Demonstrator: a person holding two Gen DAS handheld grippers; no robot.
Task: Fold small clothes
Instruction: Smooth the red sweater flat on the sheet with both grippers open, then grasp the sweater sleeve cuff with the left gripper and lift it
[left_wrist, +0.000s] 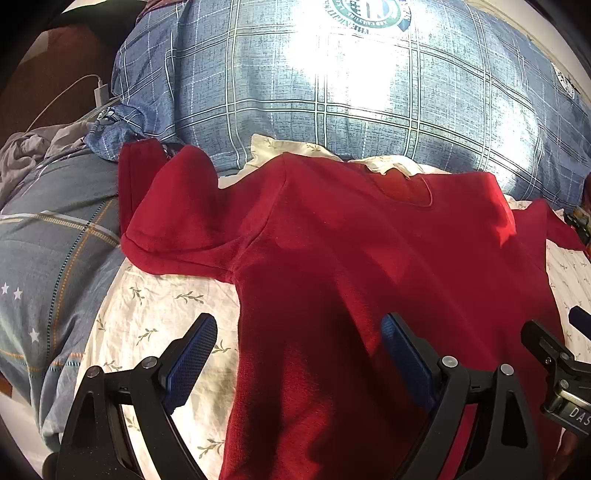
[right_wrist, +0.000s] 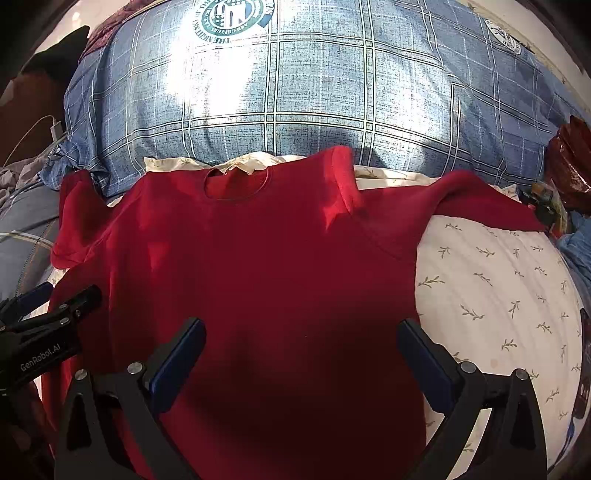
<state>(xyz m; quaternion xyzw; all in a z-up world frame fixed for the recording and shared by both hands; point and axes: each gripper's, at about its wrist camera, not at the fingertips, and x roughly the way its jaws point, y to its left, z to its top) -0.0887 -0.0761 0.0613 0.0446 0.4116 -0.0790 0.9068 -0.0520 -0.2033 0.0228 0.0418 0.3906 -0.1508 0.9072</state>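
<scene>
A small red long-sleeved top (left_wrist: 369, 266) lies spread flat on the bed, neck toward the pillow, sleeves out to both sides; it also shows in the right wrist view (right_wrist: 266, 266). My left gripper (left_wrist: 299, 350) is open and empty, hovering over the top's lower left edge. My right gripper (right_wrist: 301, 354) is open and empty over the top's lower right part. Each gripper shows at the edge of the other's view. The left sleeve (left_wrist: 173, 214) is bent up; the right sleeve (right_wrist: 480, 203) lies stretched out.
A white leaf-print sheet (right_wrist: 498, 295) covers the bed. A large blue plaid pillow (right_wrist: 314, 92) lies behind the top. A blue-grey quilt (left_wrist: 48, 266) is at the left, with a charger cable (left_wrist: 74, 92). Red clutter (right_wrist: 569, 162) sits at the far right.
</scene>
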